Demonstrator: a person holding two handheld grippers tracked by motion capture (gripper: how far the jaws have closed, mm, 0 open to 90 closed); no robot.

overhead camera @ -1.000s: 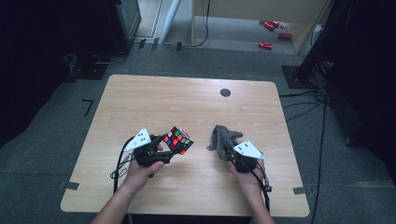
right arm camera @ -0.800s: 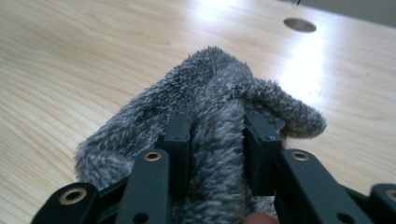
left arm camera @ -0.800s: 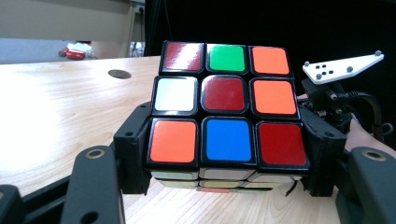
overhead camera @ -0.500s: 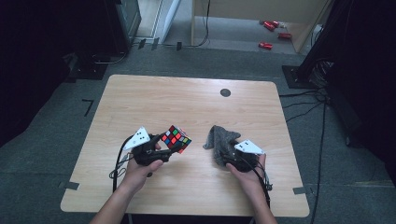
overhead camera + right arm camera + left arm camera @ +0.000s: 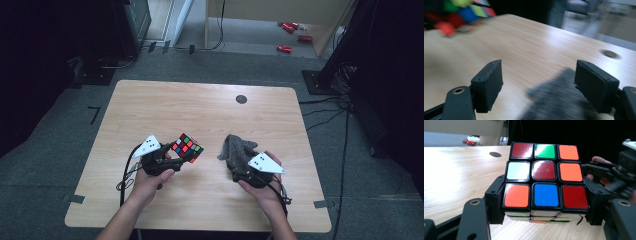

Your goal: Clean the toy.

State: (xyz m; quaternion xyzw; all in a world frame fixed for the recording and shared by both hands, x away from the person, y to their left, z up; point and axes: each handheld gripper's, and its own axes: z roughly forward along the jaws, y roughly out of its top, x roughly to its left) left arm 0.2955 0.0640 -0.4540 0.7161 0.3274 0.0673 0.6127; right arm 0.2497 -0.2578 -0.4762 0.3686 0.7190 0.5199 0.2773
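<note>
The left tongs [image 5: 544,202] are clamped on a puzzle cube [image 5: 545,178], one black jaw pressing each side of its lowest layer. The cube is hard glossy plastic with a black frame and square stickers that have rounded corners. Its face toward the left gripper view shows dark red, green and orange on top, white, dark red and orange in the middle, and orange, blue and red below. In the high view the cube [image 5: 187,148] sits over the front left part of the desk [image 5: 200,107], tilted on one corner, just beyond the left hand [image 5: 152,172].

The right tongs [image 5: 544,83] stand wide apart. Between the jaws and a little toward the right one lies a grey cloth [image 5: 559,100], soft and fuzzy, crumpled into an irregular heap; it is blurred there. In the high view the cloth [image 5: 236,150] rests on the desk just in front of the right hand [image 5: 260,185], well apart from the cube.

The desk is pale wood with fine grain, rounded corners and a small dark round hole [image 5: 241,99] near its far edge.
</note>
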